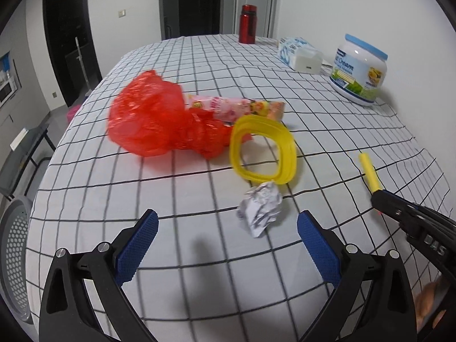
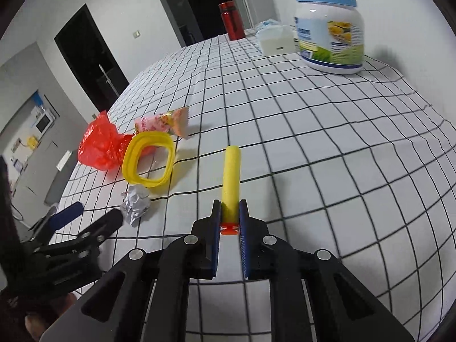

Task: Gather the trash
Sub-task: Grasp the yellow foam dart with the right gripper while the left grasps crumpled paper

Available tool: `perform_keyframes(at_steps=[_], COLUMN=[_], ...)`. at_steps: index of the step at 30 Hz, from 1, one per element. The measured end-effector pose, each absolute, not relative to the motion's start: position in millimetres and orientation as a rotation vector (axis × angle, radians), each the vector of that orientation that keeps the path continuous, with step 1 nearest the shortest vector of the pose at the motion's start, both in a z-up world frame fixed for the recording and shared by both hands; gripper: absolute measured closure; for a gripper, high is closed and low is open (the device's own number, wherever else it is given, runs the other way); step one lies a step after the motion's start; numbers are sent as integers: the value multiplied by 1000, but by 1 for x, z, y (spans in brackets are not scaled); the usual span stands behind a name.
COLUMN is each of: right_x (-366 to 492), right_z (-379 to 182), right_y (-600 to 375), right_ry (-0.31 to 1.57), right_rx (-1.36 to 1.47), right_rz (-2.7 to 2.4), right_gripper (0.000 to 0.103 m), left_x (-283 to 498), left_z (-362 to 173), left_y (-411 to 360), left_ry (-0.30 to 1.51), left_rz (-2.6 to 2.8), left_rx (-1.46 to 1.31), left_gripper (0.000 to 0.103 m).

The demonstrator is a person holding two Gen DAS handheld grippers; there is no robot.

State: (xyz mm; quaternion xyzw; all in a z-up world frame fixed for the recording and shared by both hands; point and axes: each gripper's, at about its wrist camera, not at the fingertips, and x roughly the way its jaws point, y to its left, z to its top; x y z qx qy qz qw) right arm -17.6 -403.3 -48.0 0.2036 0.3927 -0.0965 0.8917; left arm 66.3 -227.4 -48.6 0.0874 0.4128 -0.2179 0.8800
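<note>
Right claw (image 2: pixel 230 209): clamped on yellow foam cylinder (image 2: pixel 231 176). Left claw (image 1: pixel 228 232): apart, above crumpled white paper ball (image 1: pixel 260 211); yellow plastic ring (image 1: pixel 263 154), crinkled red plastic bag (image 1: pixel 154 119) beyond, on checked counter (image 1: pixel 199 65).

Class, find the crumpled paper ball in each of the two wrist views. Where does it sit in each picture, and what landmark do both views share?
Left wrist view: crumpled paper ball lies centre, just below the yellow ring.
Right wrist view: the ball lies lower left, again just below the ring.
Shared landmark: the red bottle at the far table edge.
</note>
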Motion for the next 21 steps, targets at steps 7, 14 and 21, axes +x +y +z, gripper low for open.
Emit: perform_keyframes(at_steps=[7, 14, 21], right_x=[-30, -31, -32], right_z=[-49, -52, -53], right_y=[-416, -417, -413], right_ry=[782, 777, 780], right_rx=[477, 494, 489], right_rz=[-179, -154, -153], right_gripper=[91, 91, 91], left_x=[81, 86, 77], left_z=[-65, -70, -66], left_y=[-255, -263, -260], left_ry=[886, 903, 899], left_rz=[-422, -420, -467], left_rx=[234, 244, 240], left_gripper=[7, 37, 69])
